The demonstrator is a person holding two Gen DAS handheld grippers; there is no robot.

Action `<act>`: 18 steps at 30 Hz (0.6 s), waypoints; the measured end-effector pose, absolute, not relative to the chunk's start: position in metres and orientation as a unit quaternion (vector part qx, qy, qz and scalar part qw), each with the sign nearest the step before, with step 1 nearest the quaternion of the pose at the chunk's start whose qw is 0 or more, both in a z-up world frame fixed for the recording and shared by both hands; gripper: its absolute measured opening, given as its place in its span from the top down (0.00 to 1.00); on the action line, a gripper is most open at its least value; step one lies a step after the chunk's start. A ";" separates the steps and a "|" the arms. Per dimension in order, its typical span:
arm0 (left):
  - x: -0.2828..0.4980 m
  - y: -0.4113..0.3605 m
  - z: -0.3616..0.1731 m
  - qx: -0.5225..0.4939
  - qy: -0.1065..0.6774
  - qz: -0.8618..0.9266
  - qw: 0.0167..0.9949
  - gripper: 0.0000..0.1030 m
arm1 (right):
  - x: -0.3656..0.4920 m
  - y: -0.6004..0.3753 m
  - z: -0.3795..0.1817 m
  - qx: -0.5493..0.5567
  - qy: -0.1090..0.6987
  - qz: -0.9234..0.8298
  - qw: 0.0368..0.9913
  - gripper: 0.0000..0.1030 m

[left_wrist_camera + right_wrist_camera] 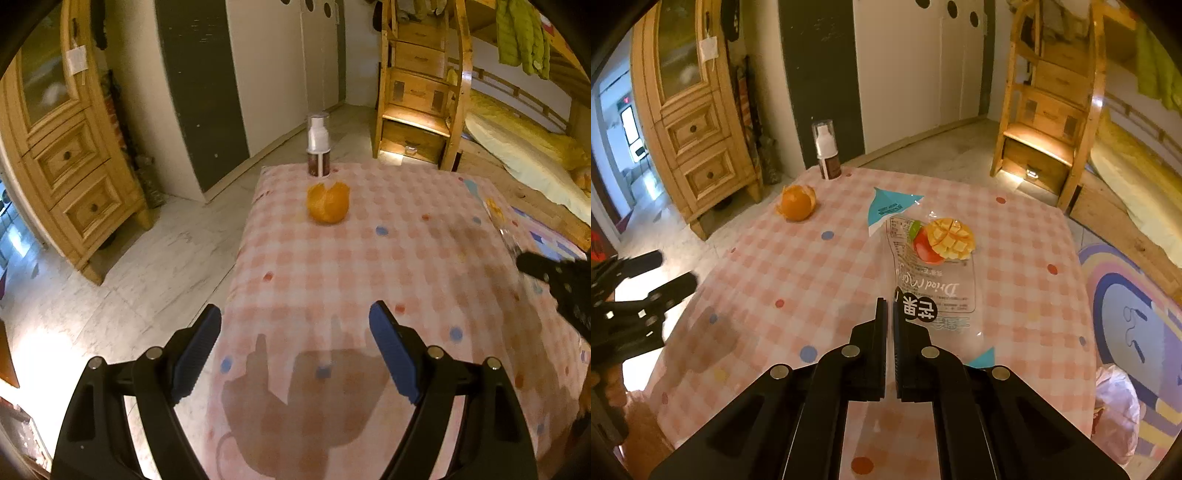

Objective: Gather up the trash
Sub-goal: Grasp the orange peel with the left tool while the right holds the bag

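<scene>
A clear dried-mango snack bag [934, 258] with a mango picture and teal corners hangs slanting over the checked tablecloth [775, 266]. My right gripper [890, 301] is shut on the bag's near edge. An orange peel [328, 202] [796, 203] lies near the table's far end. Just behind the peel stands a small pump bottle [318, 146] [826, 151] with a clear cap. My left gripper [295, 321] hovers open over the table's near left part with nothing between its blue pads [393, 350]. Its black fingers [646, 280] also show at the left of the right wrist view.
A pink plastic bag [1115, 406] sits on the floor by the table's right side, on a colourful rug [1126, 314]. A wooden cabinet [74, 166] stands at the left. Wooden bunk-bed stairs [417, 92] rise at the back right. Pale tiled floor [166, 266] surrounds the table.
</scene>
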State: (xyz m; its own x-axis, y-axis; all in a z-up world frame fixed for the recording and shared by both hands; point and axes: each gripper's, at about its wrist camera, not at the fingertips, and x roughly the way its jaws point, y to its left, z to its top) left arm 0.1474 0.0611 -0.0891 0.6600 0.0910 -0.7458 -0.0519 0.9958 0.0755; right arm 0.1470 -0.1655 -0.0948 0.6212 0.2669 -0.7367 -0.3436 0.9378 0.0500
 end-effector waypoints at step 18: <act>0.281 0.055 -0.127 -0.013 0.445 0.024 0.895 0.29 | 0.179 -0.178 -0.104 -0.033 0.407 0.182 0.895 0.96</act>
